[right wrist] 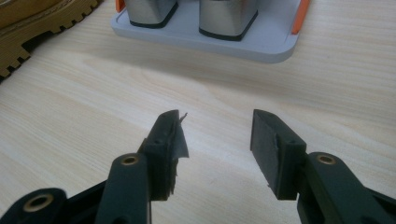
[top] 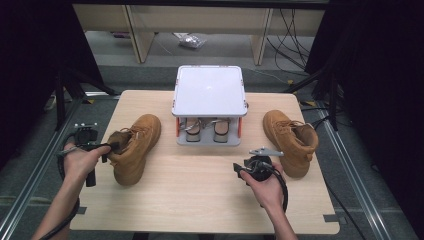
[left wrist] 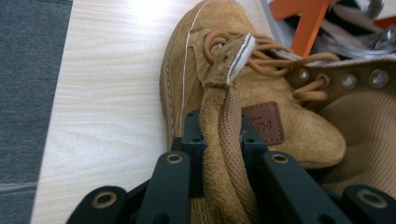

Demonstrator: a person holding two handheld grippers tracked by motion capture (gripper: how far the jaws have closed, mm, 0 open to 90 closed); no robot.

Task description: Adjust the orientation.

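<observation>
The left gripper has its fingers clamped on the collar of the left boot, pinching the padded suede edge at the heel side of the opening; that is a sensible place to take it, since the collar is the one thin, firm flap on a bulky boot that narrow fingers can close around. The boot stands upright on its sole at the left of the table, toe pointing to the far side, its laces loose. The second boot stands at the right, likewise toe away, so the pair flanks the grey rack in the middle far part of the table. That rack has a flat white top and orange posts, and two metal forms stand on its lower tray, probably meant to receive the boots. The right gripper rests low over bare wood near the person, fingers standing apart with nothing between them, seemingly kept clear and ready while the left does the lifting.
</observation>
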